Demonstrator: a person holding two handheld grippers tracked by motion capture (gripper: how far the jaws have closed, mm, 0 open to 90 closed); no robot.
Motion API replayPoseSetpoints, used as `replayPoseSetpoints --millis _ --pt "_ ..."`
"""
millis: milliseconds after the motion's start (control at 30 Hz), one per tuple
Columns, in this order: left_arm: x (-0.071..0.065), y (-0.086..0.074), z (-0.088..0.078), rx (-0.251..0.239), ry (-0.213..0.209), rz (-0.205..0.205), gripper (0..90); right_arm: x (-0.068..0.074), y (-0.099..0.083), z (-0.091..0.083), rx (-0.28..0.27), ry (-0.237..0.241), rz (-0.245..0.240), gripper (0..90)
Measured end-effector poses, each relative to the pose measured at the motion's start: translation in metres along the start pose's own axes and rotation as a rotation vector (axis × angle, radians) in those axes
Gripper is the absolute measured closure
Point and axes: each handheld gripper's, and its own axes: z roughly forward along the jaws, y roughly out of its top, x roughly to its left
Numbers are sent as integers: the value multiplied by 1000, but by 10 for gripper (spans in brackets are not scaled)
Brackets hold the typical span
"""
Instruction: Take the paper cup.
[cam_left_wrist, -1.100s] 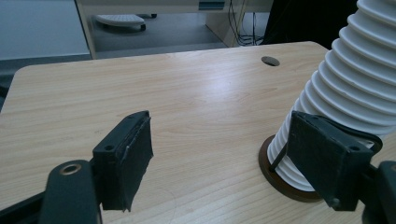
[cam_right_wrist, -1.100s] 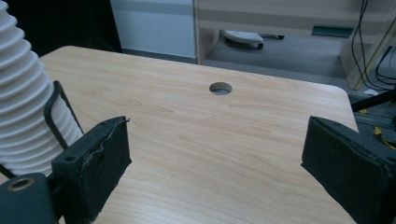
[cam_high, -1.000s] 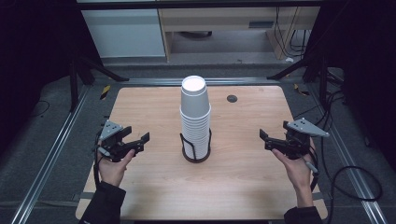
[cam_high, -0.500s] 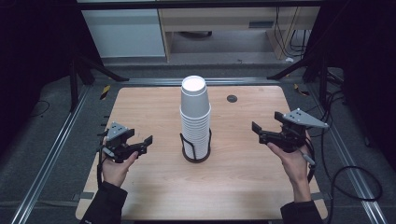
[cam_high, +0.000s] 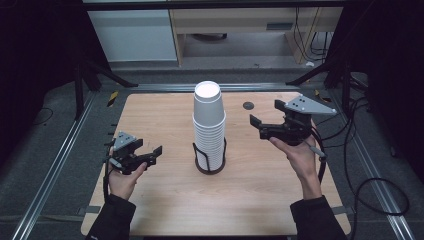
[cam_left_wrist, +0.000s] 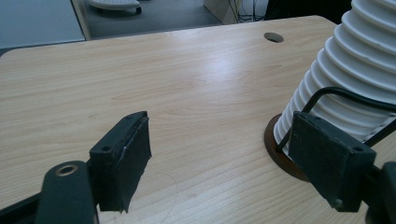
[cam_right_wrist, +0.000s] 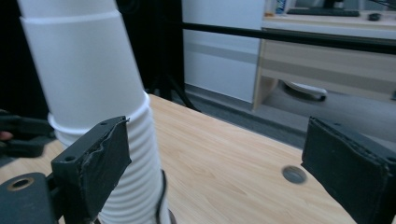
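Right tool (cam_high: 264, 127): raised at the level of the top cups, jaws wide apart, empty, pointed left at the cup stack (cam_high: 209, 125) close by. Stack: upright, long axis vertical, seated in a wire holder (cam_high: 210, 165) at mid-desk (cam_high: 165, 200). Left tool (cam_high: 150, 156): low beside the holder's base, jaws wide, empty, farther from the top cup (cam_high: 207, 102). Judged: right hand is better placed to take it.

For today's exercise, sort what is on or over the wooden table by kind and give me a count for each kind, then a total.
Stack of white ribbed paper cups: 1 (single cups too tightly nested to count)
Black wire cup holder with round base: 1
Black two-jaw grippers: 2, left gripper and right gripper
Dark round cable hole in the table: 1
Total: 5
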Motion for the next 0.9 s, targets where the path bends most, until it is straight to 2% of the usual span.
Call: replayPoseSetpoints --millis 33,67,100,200,267,400,467,733,900 --pt "-1 -1 2 5 -1 2 199 5 6 3 -15 39 9 78" --pt "-1 -1 2 5 -1 2 199 5 6 3 -15 39 9 78" --pt "-1 -2 3 10 -1 10 198 9 11 6 -24 60 10 78" --pt "-1 -3 5 14 0 11 197 13 14 9 -24 67 2 77" --pt "-1 -3 5 17 1 9 196 21 19 15 -19 86 -13 73" --pt "0 -3 5 15 3 7 194 27 22 19 -27 113 -8 71" --pt "-1 -4 5 15 3 9 193 34 24 24 -22 143 -11 68" --pt "-1 -5 6 22 -1 12 191 51 32 40 -17 199 -22 65" --pt "-2 -5 7 25 -7 15 190 62 35 54 2 204 -48 63"
